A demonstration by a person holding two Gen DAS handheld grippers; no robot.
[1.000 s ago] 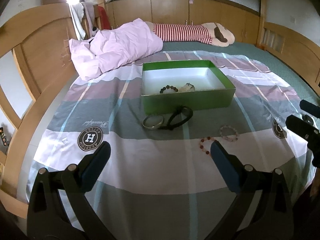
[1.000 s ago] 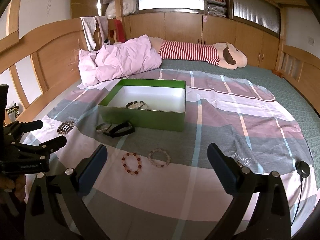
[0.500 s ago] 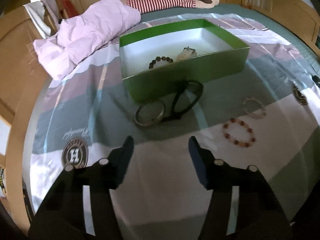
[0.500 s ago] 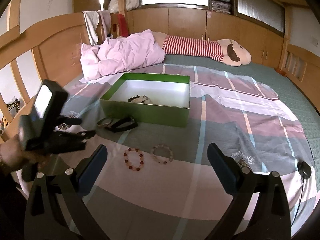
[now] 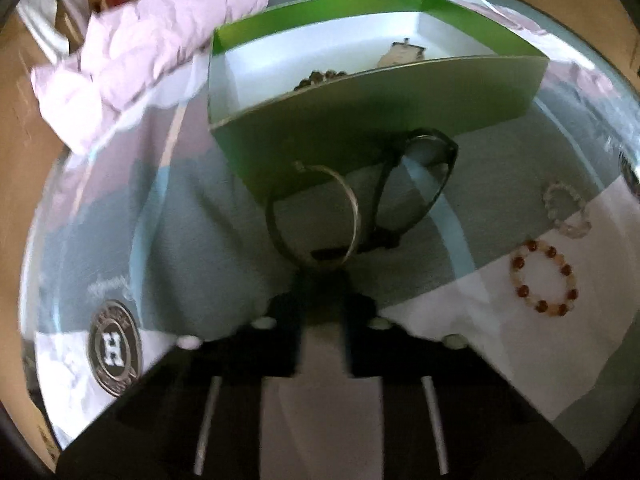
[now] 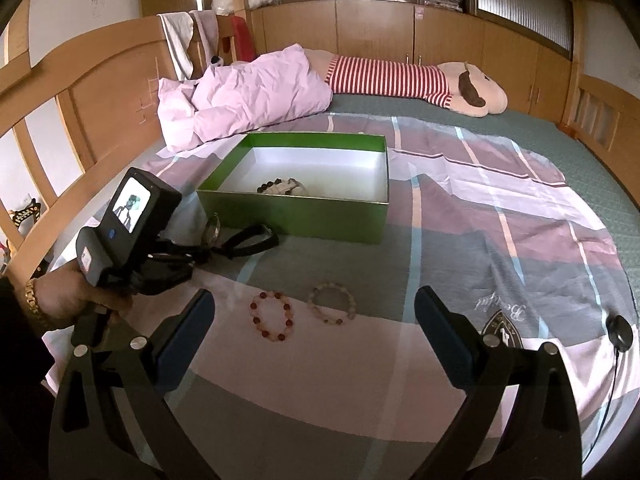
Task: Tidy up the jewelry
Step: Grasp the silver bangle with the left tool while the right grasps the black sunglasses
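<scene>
My left gripper [image 5: 322,280] is shut on the near rim of a silver bangle [image 5: 352,208], which stands tilted up in front of the green box [image 5: 376,120]; the bangle also shows in the right wrist view [image 6: 212,230]. A black bracelet [image 5: 416,184] lies beside it. A red-and-clear bead bracelet [image 5: 544,280] and a pale bead bracelet [image 5: 566,210] lie on the bedspread to the right. The box holds a dark bead bracelet [image 5: 320,78] and a pale piece [image 5: 404,52]. My right gripper [image 6: 314,328] is open and empty above the two bead bracelets [image 6: 272,316].
A pink quilt [image 6: 240,100] and a striped plush toy [image 6: 400,80] lie at the head of the bed. Wooden bed rails [image 6: 80,100] run along the left. A small black disc on a cord [image 6: 618,330] lies at the right edge.
My left gripper has moved forward and down to the silver bangle and closed on it, tipping it up. The right gripper has barely moved.
</scene>
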